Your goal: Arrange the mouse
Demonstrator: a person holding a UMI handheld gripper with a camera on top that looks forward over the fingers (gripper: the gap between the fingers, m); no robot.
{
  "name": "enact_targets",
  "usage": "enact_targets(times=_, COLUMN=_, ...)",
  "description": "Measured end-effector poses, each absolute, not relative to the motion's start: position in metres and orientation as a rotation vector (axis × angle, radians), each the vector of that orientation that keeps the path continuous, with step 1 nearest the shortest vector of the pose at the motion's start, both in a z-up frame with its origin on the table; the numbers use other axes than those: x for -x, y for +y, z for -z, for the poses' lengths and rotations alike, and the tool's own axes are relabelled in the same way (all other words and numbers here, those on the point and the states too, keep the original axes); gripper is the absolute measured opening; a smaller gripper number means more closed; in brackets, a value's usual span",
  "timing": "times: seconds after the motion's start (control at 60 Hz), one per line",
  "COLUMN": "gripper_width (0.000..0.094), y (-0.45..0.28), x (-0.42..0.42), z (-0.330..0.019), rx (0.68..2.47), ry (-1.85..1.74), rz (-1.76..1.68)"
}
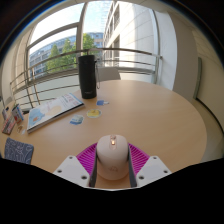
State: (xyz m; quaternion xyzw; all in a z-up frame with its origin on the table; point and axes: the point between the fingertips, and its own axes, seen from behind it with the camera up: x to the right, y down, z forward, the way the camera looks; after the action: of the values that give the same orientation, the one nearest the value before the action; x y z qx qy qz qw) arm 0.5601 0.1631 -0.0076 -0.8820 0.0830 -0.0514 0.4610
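Observation:
A beige computer mouse [112,157] with an orange scroll wheel sits between the two pink finger pads [136,158] of my gripper [112,163]. Both pads press against its sides, so the gripper is shut on it. The mouse is held just above the round wooden table [150,115], near its front edge. Its underside is hidden.
A black cylinder [88,75] stands at the table's far side. An open book or papers [52,110] lie to the left, with small items [92,112] near the middle. A patterned object [18,150] lies at the front left. Windows and a railing are beyond.

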Motion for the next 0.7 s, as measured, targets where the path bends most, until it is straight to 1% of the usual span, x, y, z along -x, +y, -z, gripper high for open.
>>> enact_targets(times=0.067, gripper_width=0.0431, y=0.163, x=-0.561, z=0.008, rx=2.176, ry=0.204, rz=0.134)
enact_targets(times=0.117, gripper_width=0.0430, y=0.164, x=-0.561, z=0.007, rx=2.182, ry=0.220, rz=0.142)
enact_targets(times=0.167, gripper_width=0.0421, y=0.160, x=-0.564, z=-0.005, rx=2.167, ry=0.231, rz=0.166)
enact_targets(times=0.2, gripper_width=0.0420, y=0.160, x=-0.566, z=-0.020, rx=2.144, ry=0.241, rz=0.187)
enact_targets(times=0.25, gripper_width=0.0422, y=0.163, x=-0.562, z=-0.049, rx=2.097, ry=0.250, rz=0.188)
enact_targets(times=0.367, gripper_width=0.0420, y=0.151, x=-0.542, z=-0.157, rx=1.941, ry=0.276, rz=0.197)
enact_targets(times=0.45, gripper_width=0.0421, y=0.138, x=-0.502, z=-0.235, rx=1.835, ry=0.262, rz=0.176)
enact_targets(times=0.517, gripper_width=0.0418, y=0.134, x=-0.456, z=-0.274, rx=1.776, ry=0.226, rz=0.144)
enact_targets(times=0.6, gripper_width=0.0418, y=0.127, x=-0.383, z=-0.291, rx=1.759, ry=0.179, rz=0.068)
enact_targets(times=0.65, gripper_width=0.0418, y=0.124, x=-0.334, z=-0.274, rx=1.788, ry=0.154, rz=0.002)
enact_targets(times=0.683, gripper_width=0.0416, y=0.123, x=-0.305, z=-0.253, rx=1.827, ry=0.126, rz=-0.026)
enact_targets(times=0.7, gripper_width=0.0417, y=0.113, x=-0.284, z=-0.234, rx=1.847, ry=0.113, rz=-0.035)
